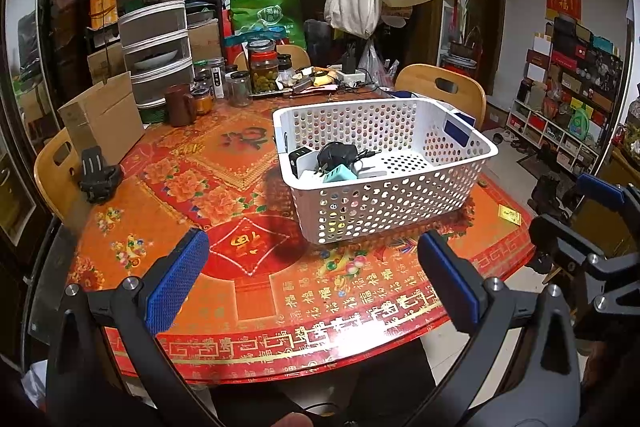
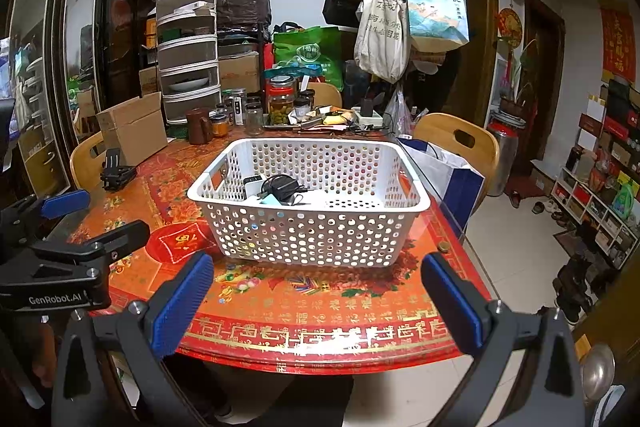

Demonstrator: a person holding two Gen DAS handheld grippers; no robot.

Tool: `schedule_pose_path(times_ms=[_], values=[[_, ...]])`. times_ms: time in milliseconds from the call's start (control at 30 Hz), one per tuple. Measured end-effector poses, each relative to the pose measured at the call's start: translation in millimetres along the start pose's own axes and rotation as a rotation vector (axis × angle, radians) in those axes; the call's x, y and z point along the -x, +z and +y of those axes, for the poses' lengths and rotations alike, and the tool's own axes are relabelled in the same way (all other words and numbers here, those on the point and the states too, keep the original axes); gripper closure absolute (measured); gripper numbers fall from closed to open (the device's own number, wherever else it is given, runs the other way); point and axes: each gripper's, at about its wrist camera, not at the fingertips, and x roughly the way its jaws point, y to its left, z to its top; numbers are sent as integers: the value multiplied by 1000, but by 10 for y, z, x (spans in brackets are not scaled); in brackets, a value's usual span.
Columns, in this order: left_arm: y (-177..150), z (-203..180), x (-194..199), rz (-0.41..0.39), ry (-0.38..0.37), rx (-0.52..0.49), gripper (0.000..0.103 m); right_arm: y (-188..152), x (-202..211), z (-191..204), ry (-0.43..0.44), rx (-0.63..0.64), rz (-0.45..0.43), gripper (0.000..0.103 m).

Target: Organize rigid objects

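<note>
A white perforated basket [image 1: 460, 147] [image 2: 416, 199] stands on the red patterned table [image 1: 256, 291] [image 2: 304, 311]. Inside it lie several chargers and adapters: a black one with a cable [image 1: 336, 153] [image 2: 285, 187], a white one [image 1: 303, 157] [image 2: 254, 185] and a pale teal one [image 1: 340, 174] [image 2: 271, 200]. My left gripper [image 1: 312, 279] is open and empty above the table's near edge. It also shows at the left in the right wrist view [image 2: 94, 215]. My right gripper [image 2: 316, 291] is open and empty in front of the basket. It also shows at the right in the left wrist view [image 1: 576, 203].
A black clamp mount [image 1: 98, 175] [image 2: 116, 171] and a cardboard box [image 1: 102, 119] [image 2: 132, 131] sit at the table's left. Jars, a brown mug [image 1: 180, 105] and clutter crowd the far edge. Wooden chairs [image 1: 444, 91] surround the table. A small yellow card [image 1: 509, 215] lies right of the basket.
</note>
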Motion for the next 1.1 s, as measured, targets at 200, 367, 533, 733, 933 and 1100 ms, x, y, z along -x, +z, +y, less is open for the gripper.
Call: schedule_pose_path(times_ms=[200, 367, 533, 733, 933, 1100], values=[[-3, -17, -4, 0, 0, -1, 0, 2, -3, 11, 2, 2, 1, 0], [1, -19, -3, -1, 1, 0, 0, 4, 1, 24, 2, 5, 2, 0], [7, -45, -11, 1, 3, 1, 0, 5, 2, 25, 2, 5, 2, 0], [4, -56, -15, 2, 2, 0, 0, 6, 2, 25, 2, 5, 2, 0], [-2, -74, -23, 4, 3, -1, 0, 7, 3, 26, 1, 6, 2, 0], [-1, -79, -25, 4, 3, 0, 0, 8, 3, 25, 1, 6, 2, 0]])
